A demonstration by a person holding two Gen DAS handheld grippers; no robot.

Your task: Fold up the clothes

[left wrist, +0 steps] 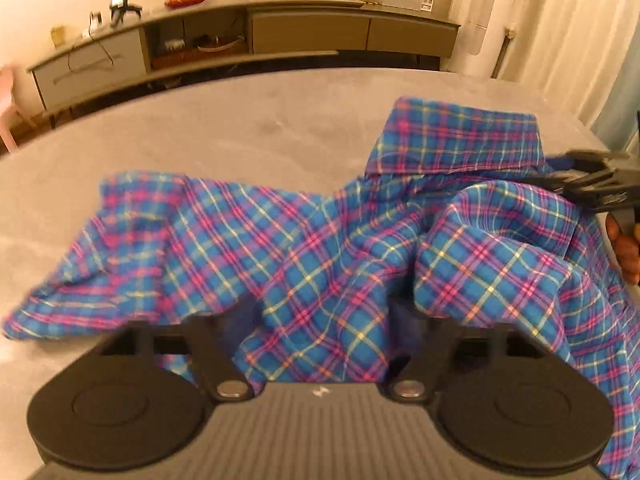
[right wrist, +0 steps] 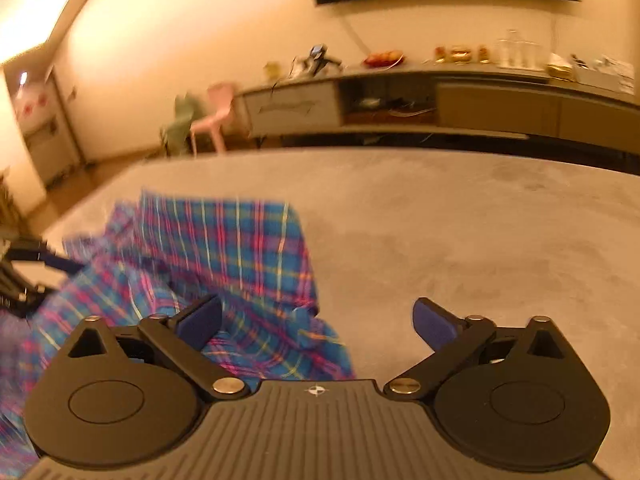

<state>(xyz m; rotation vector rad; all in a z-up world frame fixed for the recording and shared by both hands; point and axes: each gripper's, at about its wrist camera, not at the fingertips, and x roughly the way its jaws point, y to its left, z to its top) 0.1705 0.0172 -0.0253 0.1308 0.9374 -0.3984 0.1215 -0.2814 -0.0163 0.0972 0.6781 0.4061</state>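
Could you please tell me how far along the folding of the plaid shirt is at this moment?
Little looks done: the plaid shirt lies crumpled in loose heaps on the grey surface, with no neat fold visible. In hand: the left tool has cloth bunched between its fingers, though a firm pinch cannot be confirmed; the right tool stands open over the shirt's edge, gripping nothing. Left: spreading it flat and every fold.

Thin woven plaid cloth shirt (left wrist: pixel 320 248) on a matt, suede-like grey table (left wrist: pixel 240 128).

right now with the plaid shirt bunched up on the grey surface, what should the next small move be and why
Probably close the right hand-held gripper on the plaid shirt edge lying between its open fingers, then draw it flat: the shirt is crumpled in a heap on the grey surface.
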